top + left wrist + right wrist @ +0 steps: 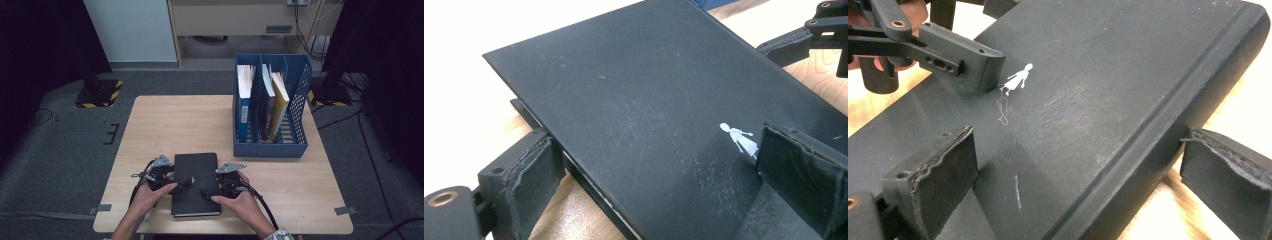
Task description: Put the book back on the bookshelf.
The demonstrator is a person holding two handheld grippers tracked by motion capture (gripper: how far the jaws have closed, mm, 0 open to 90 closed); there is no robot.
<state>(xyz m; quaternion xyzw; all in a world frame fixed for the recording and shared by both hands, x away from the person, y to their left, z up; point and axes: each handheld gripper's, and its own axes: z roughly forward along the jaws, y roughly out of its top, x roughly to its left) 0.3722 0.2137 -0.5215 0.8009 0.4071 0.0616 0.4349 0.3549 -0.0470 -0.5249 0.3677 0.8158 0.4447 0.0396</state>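
Black book (pixel 196 182) flat on table (pixel 165 125), long axis pointing away; left gripper (pixel 167 182) and right gripper (pixel 220 186) straddling opposite long edges, jaws apart, unclamped.

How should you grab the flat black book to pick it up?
Grip the black book by its two long edges, one gripper from each side. It lies flat, so only the thin edges probably offer a pinch; the right gripper already straddles the rounded spine, the left gripper the page edge.
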